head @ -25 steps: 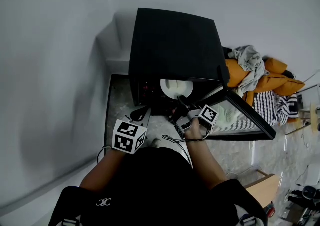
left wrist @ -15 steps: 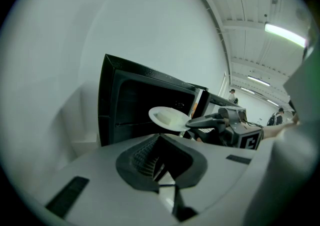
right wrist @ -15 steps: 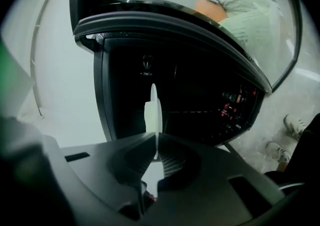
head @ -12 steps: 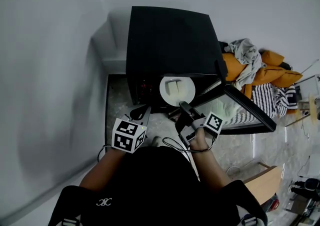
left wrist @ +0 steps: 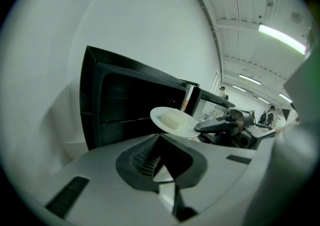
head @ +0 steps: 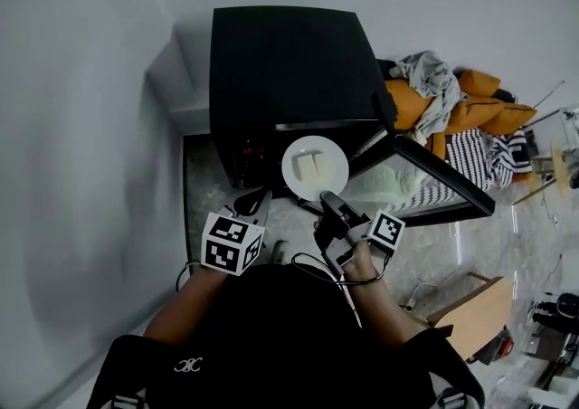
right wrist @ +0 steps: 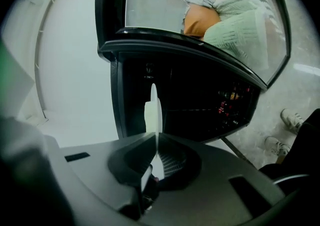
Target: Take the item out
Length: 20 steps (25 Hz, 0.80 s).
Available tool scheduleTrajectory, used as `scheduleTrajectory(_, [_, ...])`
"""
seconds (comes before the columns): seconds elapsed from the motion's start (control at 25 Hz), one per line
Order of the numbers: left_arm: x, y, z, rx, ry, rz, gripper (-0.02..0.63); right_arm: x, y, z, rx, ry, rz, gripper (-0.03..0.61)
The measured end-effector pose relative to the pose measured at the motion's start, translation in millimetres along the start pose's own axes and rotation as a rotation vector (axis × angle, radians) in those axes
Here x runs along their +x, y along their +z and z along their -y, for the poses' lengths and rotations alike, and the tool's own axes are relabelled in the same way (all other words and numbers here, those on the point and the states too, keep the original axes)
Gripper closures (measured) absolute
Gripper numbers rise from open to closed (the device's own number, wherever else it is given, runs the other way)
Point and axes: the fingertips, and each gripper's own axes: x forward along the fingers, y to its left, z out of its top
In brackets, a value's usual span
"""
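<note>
A white plate with two pale blocks on it hangs just in front of the open black microwave. My right gripper is shut on the plate's near rim. In the right gripper view the plate shows edge-on, pinched between the jaws of the right gripper, with the dark oven cavity behind. My left gripper is lower left of the plate, apart from it, jaws together and holding nothing. The left gripper view shows the plate and the right gripper's finger on its rim.
The microwave door stands swung open to the right. The microwave rests on a marble counter against a white wall. Orange cushions and clothes lie beyond the door. A cardboard box is on the floor at the right.
The right gripper has drawn back toward me with the plate, which has come from inside the oven cavity to out in front of it. The left gripper has stayed put.
</note>
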Motion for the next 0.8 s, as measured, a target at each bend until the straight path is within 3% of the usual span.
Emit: scheduleTrajectory(0.8, [15.0, -7.6, 24.8, 0.023, -0.08, -0.028, 0.614, -35.3, -0.5, 4.7, 0.0, 0.032, 0.06, 0.557])
